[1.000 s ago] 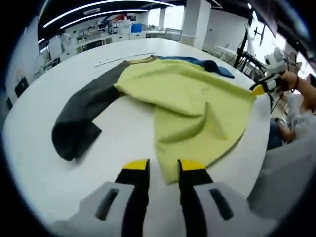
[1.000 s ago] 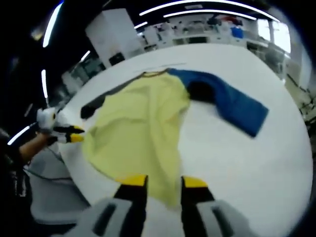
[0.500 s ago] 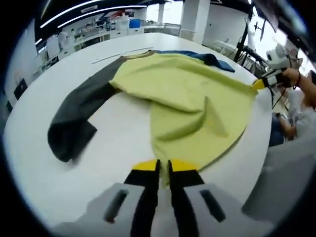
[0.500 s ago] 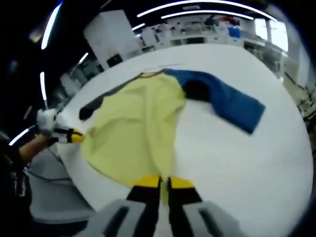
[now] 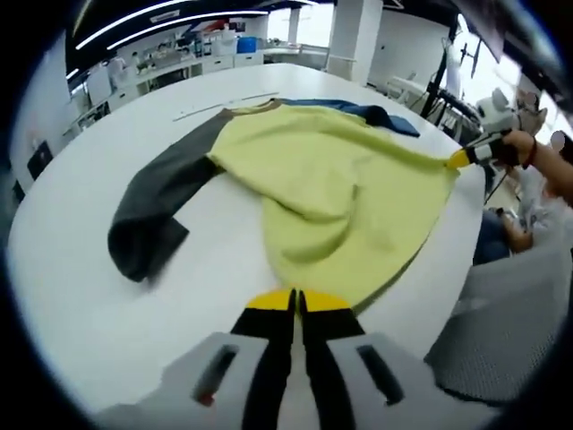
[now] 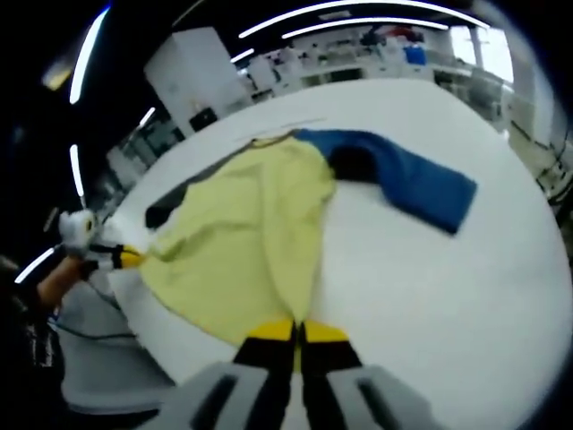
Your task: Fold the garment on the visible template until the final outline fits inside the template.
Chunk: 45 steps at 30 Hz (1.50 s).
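Yellow-bodied garment spread across a white table, one sleeve dark grey, the other blue. In the left gripper view, left gripper at the bottom, yellow-tipped jaws pressed together on the near hem of the yellow cloth, fabric bunched and rising in a fold just beyond the tips. Grey sleeve lying flat off to the left of the body, cuff end nearest the camera; blue sleeve at the far side, mostly hidden behind the body. At the right edge of this view, the right gripper pinching the other hem corner, cloth drawn taut toward it, held by a person's hand past the table edge.

In the right gripper view, right gripper at the bottom, jaws closed on the hem of the garment (no gap visible between the tips). Blue sleeve stretched out flat to the right on the table, well apart from the hem. Grey sleeve peeking out beyond the body on the left. Left gripper at the left edge, gripping the far hem corner. Faint thin line on the table beyond the collar, too slight to tell whether a template edge. Shelving and strip lights in the background, blurred.
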### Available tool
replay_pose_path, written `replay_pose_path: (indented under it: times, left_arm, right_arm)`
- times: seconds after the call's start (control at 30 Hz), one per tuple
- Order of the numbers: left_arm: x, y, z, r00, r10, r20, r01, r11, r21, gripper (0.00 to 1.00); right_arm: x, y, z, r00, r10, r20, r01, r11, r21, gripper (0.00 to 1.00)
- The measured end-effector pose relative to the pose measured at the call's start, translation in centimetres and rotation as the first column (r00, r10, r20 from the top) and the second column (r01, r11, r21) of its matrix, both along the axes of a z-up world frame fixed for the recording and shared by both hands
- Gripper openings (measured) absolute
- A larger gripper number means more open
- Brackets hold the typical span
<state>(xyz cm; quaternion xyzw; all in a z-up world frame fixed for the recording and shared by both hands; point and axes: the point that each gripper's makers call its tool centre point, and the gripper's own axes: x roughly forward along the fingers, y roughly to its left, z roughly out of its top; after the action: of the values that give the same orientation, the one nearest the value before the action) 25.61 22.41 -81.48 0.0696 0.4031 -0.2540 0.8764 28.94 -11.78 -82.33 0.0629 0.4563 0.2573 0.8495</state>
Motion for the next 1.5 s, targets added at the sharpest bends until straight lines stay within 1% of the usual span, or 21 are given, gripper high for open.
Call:
replay_pose_path:
  times: [0.1,0.2,0.23,0.27,0.3,0.33,0.37,0.43,0.47,0.53,0.77,0.93,1.0,1.1,1.17,1.2,1.3,1.37,1.4,1.43,1.5]
  left_arm:
    - [-0.7,0.3,0.9,0.999,0.040,-0.001,-0.040,0.999,-0.032,0.00]
    - [-1.4,0.2,1.2,0.998,0.065,-0.012,-0.065,0.997,-0.051,0.00]
    - [-1.6,0.2,1.3,0.997,0.077,-0.019,-0.078,0.995,-0.060,0.00]
    - [-2.0,0.1,1.2,0.993,0.110,-0.040,-0.113,0.990,-0.080,0.00]
    - [-2.3,0.1,1.1,0.992,0.113,-0.049,-0.117,0.990,-0.083,0.00]
    - [-2.6,0.1,0.6,0.991,0.114,-0.069,-0.119,0.989,-0.082,0.00]
    - [-2.8,0.1,0.2,0.991,0.105,-0.077,-0.111,0.991,-0.073,0.00]
    - [-3.1,0.5,-0.6,0.991,0.102,-0.090,-0.106,0.994,-0.041,0.00]
    - [-3.3,0.4,-1.0,0.989,0.105,-0.107,-0.109,0.994,-0.031,0.00]
    - [-3.5,0.6,-1.6,0.986,0.114,-0.126,-0.119,0.992,-0.037,0.00]
    - [-3.9,1.2,-2.2,0.981,0.123,-0.153,-0.125,0.992,-0.004,0.00]
    - [-4.0,1.3,-2.6,0.979,0.132,-0.153,-0.132,0.991,0.006,0.00]
    - [-4.0,1.1,-2.5,0.983,0.116,-0.145,-0.114,0.993,0.022,0.00]
    - [-4.1,1.2,-2.5,0.983,0.113,-0.145,-0.109,0.993,0.038,0.00]
    - [-4.4,1.6,-2.8,0.979,0.114,-0.166,-0.102,0.992,0.080,0.00]
    - [-4.4,1.8,-2.9,0.982,0.108,-0.154,-0.096,0.992,0.085,0.00]
    - [-4.5,1.7,-2.8,0.982,0.116,-0.152,-0.106,0.991,0.077,0.01]
    - [-4.3,1.8,-2.6,0.982,0.119,-0.147,-0.108,0.991,0.082,0.04]
    - [-4.3,1.8,-2.5,0.983,0.120,-0.140,-0.110,0.991,0.078,0.06]
    - [-4.2,1.7,-2.4,0.984,0.119,-0.134,-0.111,0.991,0.071,0.10]
    - [-4.1,1.3,-1.9,0.987,0.109,-0.116,-0.104,0.993,0.048,0.19]
  right_arm:
    - [-0.3,0.1,0.2,1.000,-0.009,0.002,0.009,1.000,-0.002,0.00]
    - [-0.8,0.4,0.2,1.000,-0.002,0.004,0.002,1.000,-0.014,0.00]
    - [-0.8,0.4,0.1,1.000,0.000,0.004,0.000,1.000,-0.017,0.00]
    - [-0.9,0.4,-0.1,1.000,0.005,0.004,-0.005,1.000,-0.023,0.00]
    - [-0.9,0.5,-0.1,1.000,0.005,0.004,-0.005,1.000,-0.028,0.00]
    - [-1.0,0.5,-0.3,1.000,0.004,0.003,-0.004,0.999,-0.034,0.00]
    - [-1.2,0.5,-0.5,1.000,0.003,-0.001,-0.003,0.999,-0.046,0.00]
    - [-1.5,0.4,-0.9,1.000,0.002,-0.011,-0.003,0.998,-0.064,0.00]
    - [-1.5,0.4,-1.0,1.000,0.000,-0.014,-0.001,0.998,-0.067,0.00]
    - [-1.6,0.1,-1.4,1.000,0.001,-0.021,-0.003,0.997,-0.072,0.00]
    - [-2.2,0.4,-1.6,0.999,0.020,-0.045,-0.024,0.996,-0.089,0.00]
    - [-2.2,0.3,-1.8,0.998,0.020,-0.051,-0.025,0.996,-0.089,0.00]
    - [-2.2,0.2,-1.8,0.998,0.024,-0.051,-0.029,0.996,-0.089,0.00]
    - [-2.2,0.4,-1.8,0.998,0.019,-0.056,-0.023,0.997,-0.076,0.00]
    - [-2.3,0.4,-1.8,0.998,0.014,-0.056,-0.018,0.998,-0.065,0.00]
    - [-2.3,0.4,-1.8,0.998,0.014,-0.057,-0.018,0.998,-0.063,0.00]
    - [-2.2,0.1,-1.9,0.998,0.015,-0.059,-0.019,0.998,-0.058,0.00]
    - [-2.5,0.0,-1.9,0.997,0.018,-0.070,-0.022,0.998,-0.060,0.01]
    - [-2.6,0.0,-1.9,0.997,0.016,-0.072,-0.020,0.998,-0.061,0.04]
    - [-2.6,-0.1,-1.8,0.997,0.011,-0.070,-0.015,0.998,-0.060,0.08]
    - [-2.5,-0.3,-1.6,0.998,0.003,-0.057,-0.006,0.998,-0.056,0.14]
